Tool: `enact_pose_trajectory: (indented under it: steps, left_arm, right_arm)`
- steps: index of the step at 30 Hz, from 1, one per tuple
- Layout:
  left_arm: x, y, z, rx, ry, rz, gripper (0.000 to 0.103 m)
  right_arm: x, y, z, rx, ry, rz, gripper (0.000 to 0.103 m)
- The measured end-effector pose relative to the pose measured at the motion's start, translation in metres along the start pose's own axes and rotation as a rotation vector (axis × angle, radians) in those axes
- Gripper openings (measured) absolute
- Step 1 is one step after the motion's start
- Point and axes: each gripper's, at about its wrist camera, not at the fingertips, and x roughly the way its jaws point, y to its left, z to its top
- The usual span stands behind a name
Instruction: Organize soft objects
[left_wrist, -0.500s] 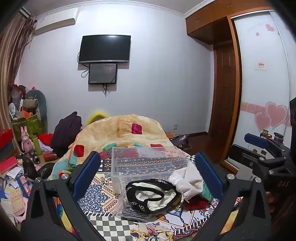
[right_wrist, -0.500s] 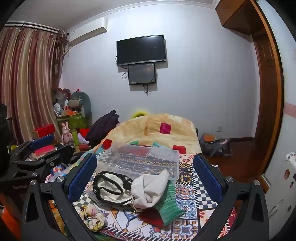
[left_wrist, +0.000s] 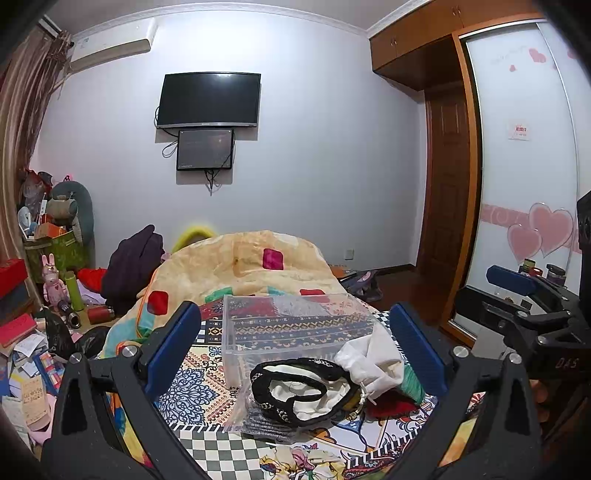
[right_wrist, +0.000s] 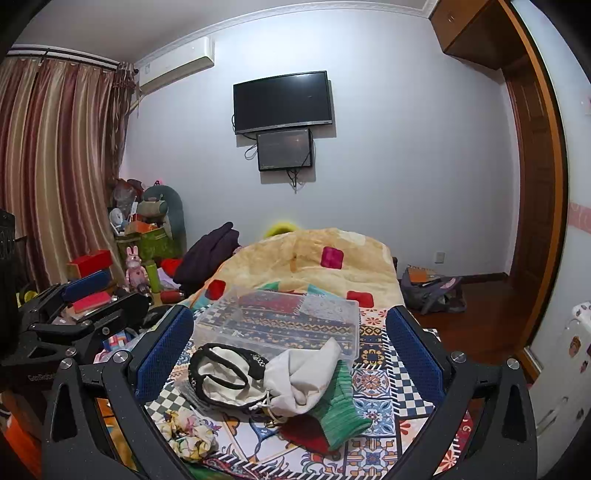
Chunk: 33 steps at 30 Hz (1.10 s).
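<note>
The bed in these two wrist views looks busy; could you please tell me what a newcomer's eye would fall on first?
Most striking is the heap of soft things on the patterned bedspread: a white cloth bag, a green knit piece and a black-trimmed pouch. Just behind them sits a clear plastic box. The open left gripper and right gripper frame the heap, and a dark television hangs on the far wall.

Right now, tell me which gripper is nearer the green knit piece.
Right. The green knit piece lies straight ahead of the right gripper; the left gripper is off to its left.
</note>
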Motion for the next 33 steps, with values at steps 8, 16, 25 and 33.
enact_pose_trajectory:
  steps: [8, 16, 25, 33]
  left_arm:
    - [-0.002, -0.002, 0.0, 0.002, -0.006, 0.002, 0.103]
    - [-0.008, -0.001, 0.004, 0.005, -0.023, 0.0, 0.103]
    - [-0.012, 0.001, 0.005, 0.008, -0.033, -0.002, 0.103]
    - [-0.009, 0.002, 0.004, 0.004, -0.016, -0.005, 0.103]
  right_arm:
    - [-0.001, 0.0, 0.0, 0.004, -0.002, 0.005, 0.103]
    - [-0.001, 0.0, 0.001, 0.005, -0.003, 0.006, 0.103]
    - [-0.002, 0.001, 0.001, 0.006, -0.003, 0.008, 0.103]
    - [0.001, 0.0, 0.001, 0.005, 0.012, 0.005, 0.103]
